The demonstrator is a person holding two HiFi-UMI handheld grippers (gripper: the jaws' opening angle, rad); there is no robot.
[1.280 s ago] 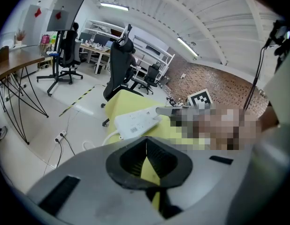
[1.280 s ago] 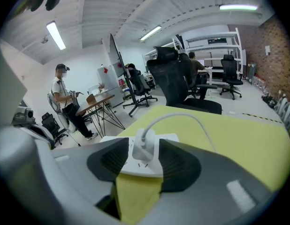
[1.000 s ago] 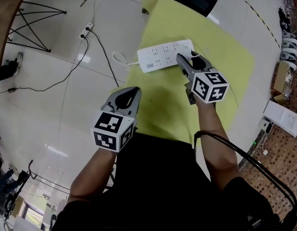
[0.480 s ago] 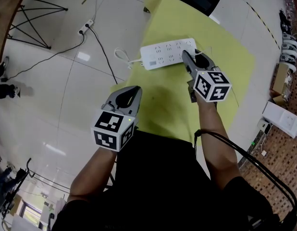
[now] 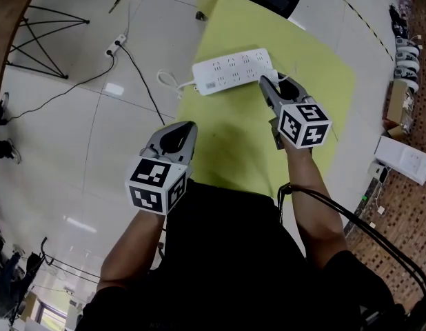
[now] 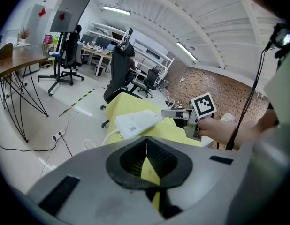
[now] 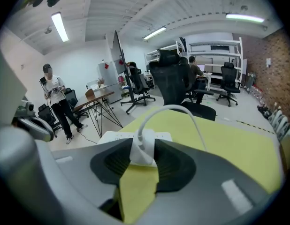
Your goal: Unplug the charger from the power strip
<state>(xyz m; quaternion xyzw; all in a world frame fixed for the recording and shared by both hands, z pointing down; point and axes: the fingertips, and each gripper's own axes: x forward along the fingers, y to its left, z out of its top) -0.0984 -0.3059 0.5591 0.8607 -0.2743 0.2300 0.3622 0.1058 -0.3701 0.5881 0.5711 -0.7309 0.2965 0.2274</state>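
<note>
Between the just-closed jaws of the right gripper sat the white charger, pinched; only that gripper's view showed it. Jaws of the left gripper were pressed together.

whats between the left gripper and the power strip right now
Only bare yellow surface. The head view shows nothing lying between the left gripper and the power strip, and the left gripper view agrees.

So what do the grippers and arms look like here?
Both the left gripper and right gripper are grey, with black-padded jaws and a white cube of black square markers behind. A black cable loops off the right forearm. The person wears black clothes; forearms bare.
</note>
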